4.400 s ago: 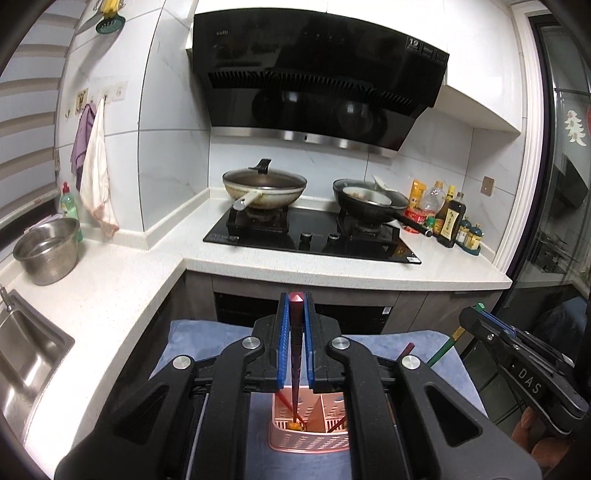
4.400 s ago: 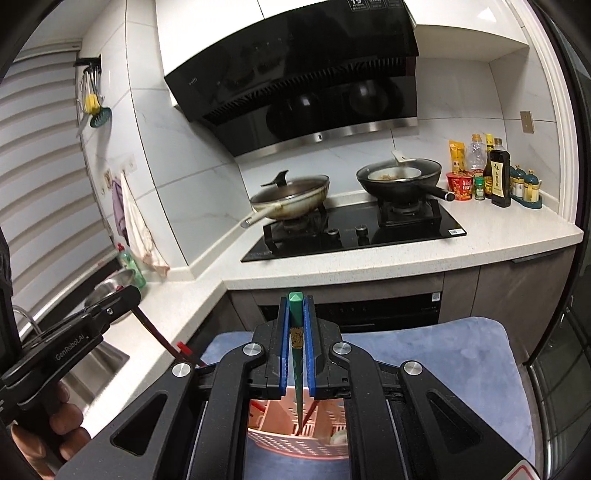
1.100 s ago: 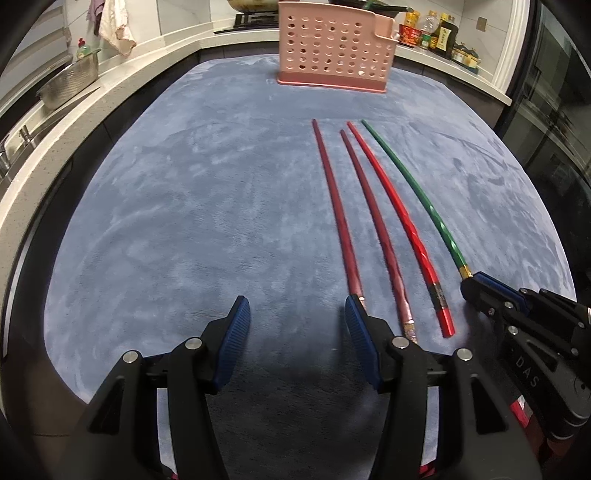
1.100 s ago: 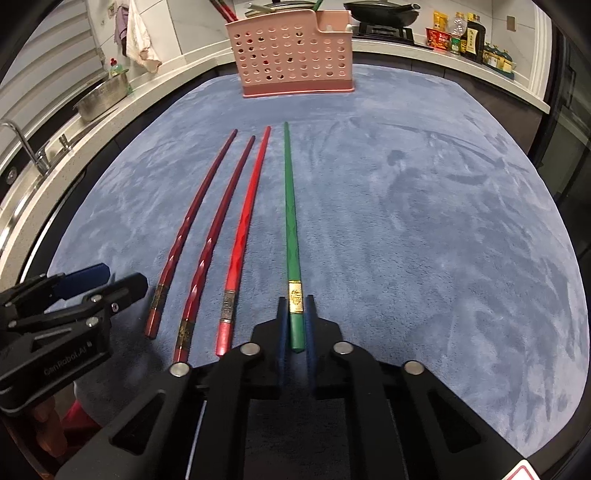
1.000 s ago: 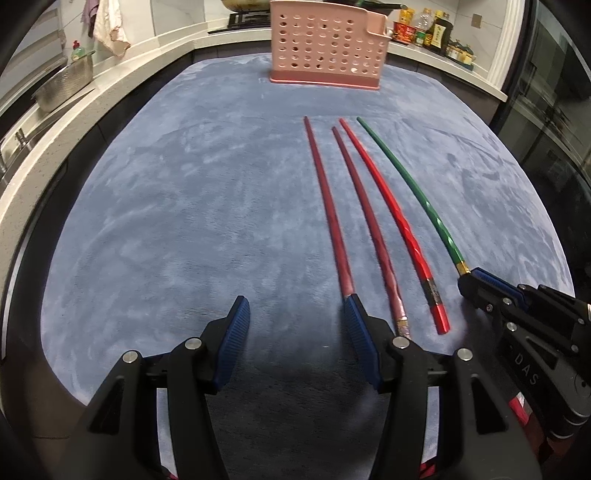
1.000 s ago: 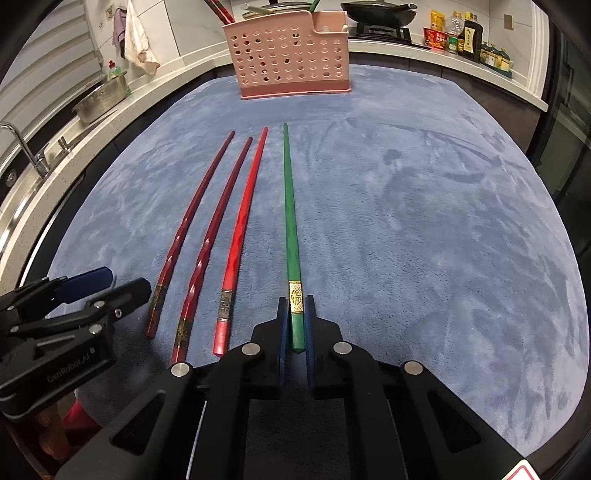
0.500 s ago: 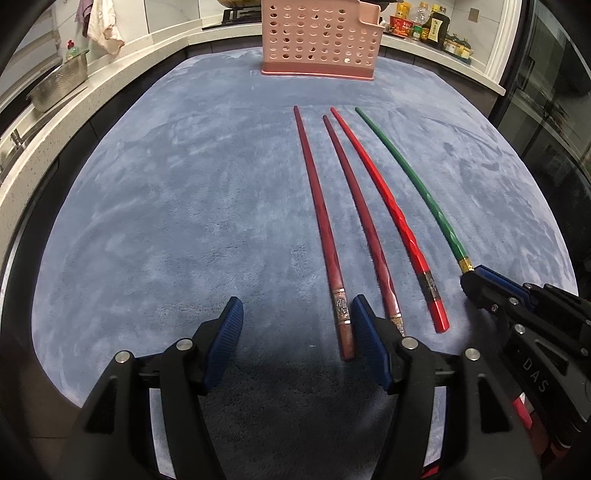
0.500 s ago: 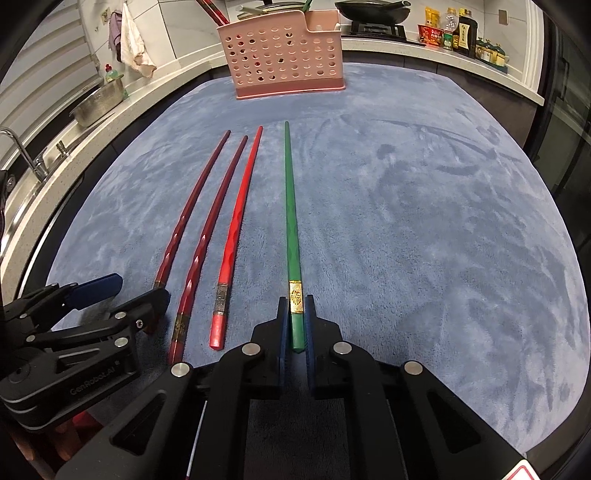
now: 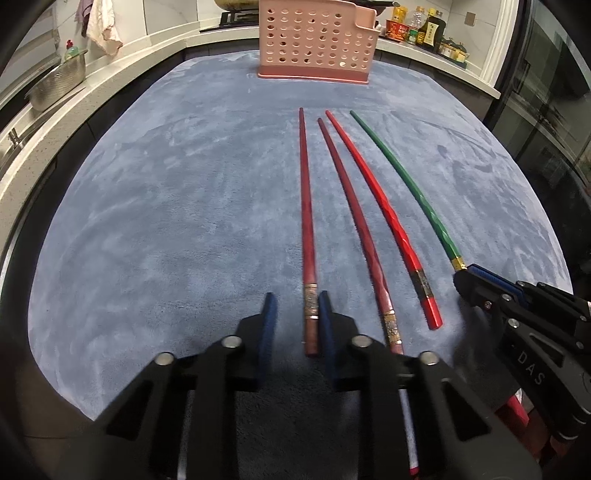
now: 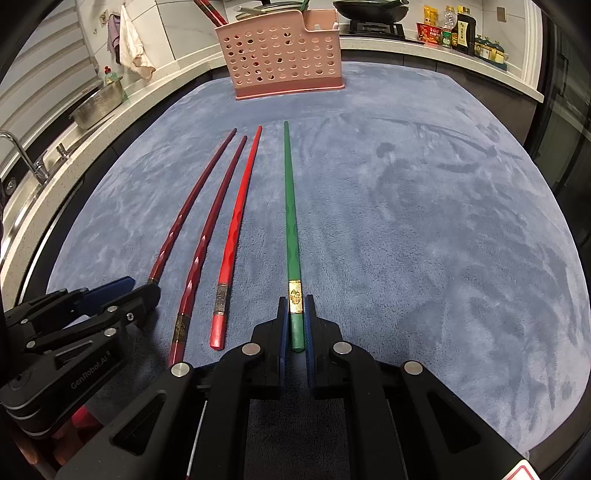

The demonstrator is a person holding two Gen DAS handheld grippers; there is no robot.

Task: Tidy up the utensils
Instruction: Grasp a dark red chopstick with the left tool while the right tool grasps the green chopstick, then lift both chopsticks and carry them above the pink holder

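Several chopsticks lie side by side on a blue mat [image 9: 166,221]. My left gripper [image 9: 294,312] straddles the handle end of the leftmost dark red chopstick [image 9: 306,221]; its jaws are partly closed, the right pad against the stick, a gap on the left. Beside it lie another dark red chopstick [image 9: 354,221], a bright red chopstick [image 9: 384,214] and a green chopstick [image 10: 290,206]. My right gripper [image 10: 294,306] is shut on the green chopstick's handle end, which still rests on the mat. A pink perforated utensil basket [image 9: 317,40] stands at the far edge and holds chopsticks.
A white counter [image 9: 110,74] wraps around the mat, with a steel pot [image 9: 55,88] and sink at the left. A stove with pans and sauce bottles [image 10: 458,31] stand behind the basket. A dark glass door is at the right.
My left gripper has moved right and forward over the leftmost dark red chopstick and narrowed its jaws around it. My right gripper stays shut on the green chopstick.
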